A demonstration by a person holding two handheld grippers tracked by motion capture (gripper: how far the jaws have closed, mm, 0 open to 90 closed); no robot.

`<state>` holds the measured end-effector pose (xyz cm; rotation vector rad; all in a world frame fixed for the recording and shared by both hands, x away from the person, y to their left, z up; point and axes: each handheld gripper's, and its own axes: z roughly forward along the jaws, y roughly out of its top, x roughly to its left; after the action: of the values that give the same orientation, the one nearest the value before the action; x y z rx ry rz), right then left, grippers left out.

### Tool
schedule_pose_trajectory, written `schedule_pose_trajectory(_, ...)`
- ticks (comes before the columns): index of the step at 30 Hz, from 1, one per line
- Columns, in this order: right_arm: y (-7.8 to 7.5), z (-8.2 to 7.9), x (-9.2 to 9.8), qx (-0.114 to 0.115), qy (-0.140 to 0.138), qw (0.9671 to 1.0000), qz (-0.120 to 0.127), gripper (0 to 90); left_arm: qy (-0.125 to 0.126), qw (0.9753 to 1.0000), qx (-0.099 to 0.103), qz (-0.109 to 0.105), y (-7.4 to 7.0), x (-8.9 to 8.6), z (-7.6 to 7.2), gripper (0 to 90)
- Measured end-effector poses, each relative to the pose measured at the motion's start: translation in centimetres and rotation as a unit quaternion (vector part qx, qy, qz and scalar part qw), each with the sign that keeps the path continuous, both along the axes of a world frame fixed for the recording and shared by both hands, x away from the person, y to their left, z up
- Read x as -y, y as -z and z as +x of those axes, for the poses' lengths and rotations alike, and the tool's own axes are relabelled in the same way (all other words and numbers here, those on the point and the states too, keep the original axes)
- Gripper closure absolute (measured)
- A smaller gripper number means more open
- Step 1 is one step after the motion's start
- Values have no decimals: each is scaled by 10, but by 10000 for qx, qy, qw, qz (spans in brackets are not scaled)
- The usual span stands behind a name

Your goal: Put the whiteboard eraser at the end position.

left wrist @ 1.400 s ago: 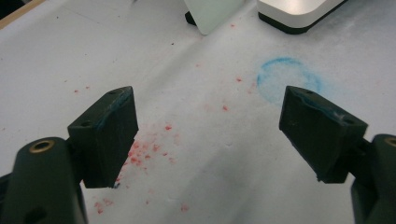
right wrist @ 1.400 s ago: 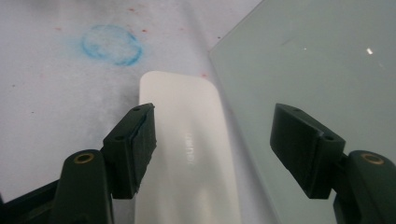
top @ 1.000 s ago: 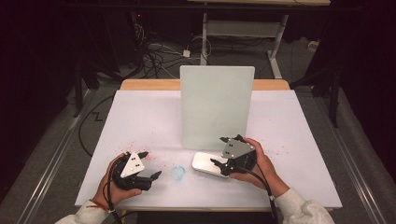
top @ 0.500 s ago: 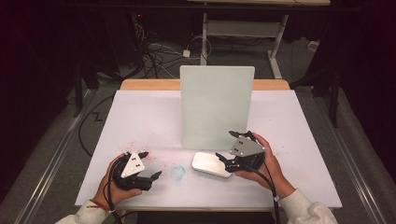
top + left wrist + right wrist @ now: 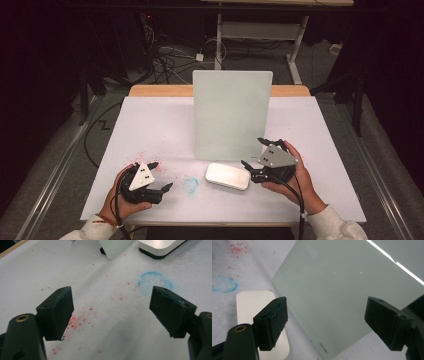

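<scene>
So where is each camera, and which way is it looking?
High view: above the person's side, looking forward and down on the table; both hands show, with the left gripper and right gripper.
Left gripper view: on the left gripper, looking along its open jaws at the blue ring.
Right gripper view: on the right gripper, facing the upright board.
All three share the white block.
</scene>
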<state>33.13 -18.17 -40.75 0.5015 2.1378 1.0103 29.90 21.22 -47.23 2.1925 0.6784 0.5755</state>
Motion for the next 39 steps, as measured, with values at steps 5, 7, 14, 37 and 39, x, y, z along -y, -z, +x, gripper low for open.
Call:
schedule_pose_trajectory(5,-1,-4,11,-8,104,9999,9,193,-10,10000,60,24,-1,0,-1,186)
schedule_pose_trajectory(7,-1,-5,15,5,139,9999,34,193,-21,10000,75,33,-1,0,-1,186)
schedule_pose_trajectory(14,0,-9,32,42,304,9994,125,194,-29,9999,91,40,-1,0,-1,186)
schedule_pose_trajectory(37,23,-25,76,-48,685,9974,201,191,-19,9998,123,131,1,3,0,186)
schedule_pose_trajectory(39,25,-27,80,-57,691,9974,220,189,-25,9998,127,128,1,4,1,186)
